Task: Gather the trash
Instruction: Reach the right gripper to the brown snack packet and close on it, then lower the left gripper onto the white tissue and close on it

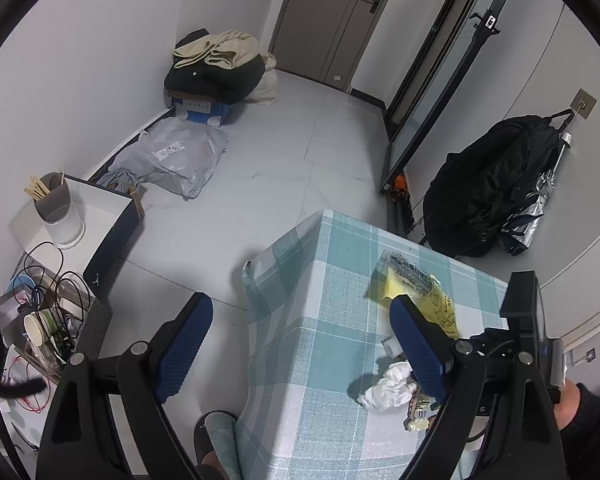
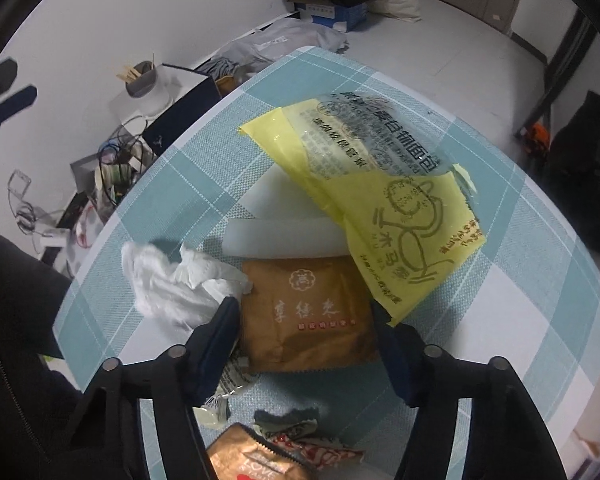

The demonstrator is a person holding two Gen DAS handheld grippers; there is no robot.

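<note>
Two hand-held grippers above a worktop (image 1: 320, 420) with a blue and white checked cloth.

On the left, the left hand-held gripper (image 1: 300, 304): spread wide, nothing between its blue fingers (image 1: 184, 344), hanging over the worktop's corner and the floor beside it.

Further right, the right hand-held gripper (image 2: 303, 306), pointing down at the trash. Fingers apart, one on each side of a flat brown packet (image 2: 308, 280). Very close to the packet's edges, but cannot tell if pressing on it.

Trash all on the worktop, from left to right:
- A crumpled white tissue (image 2: 172, 284), touching the brown packet's left edge.
- The brown packet in the middle, with a white foam strip (image 2: 284, 236) just behind it.
- A big yellow wrapper (image 2: 400, 216) on the right, lying over the packet's far right corner.

A few small wrappers (image 2: 300, 444) near the bottom, between the gripper's arms.
</note>
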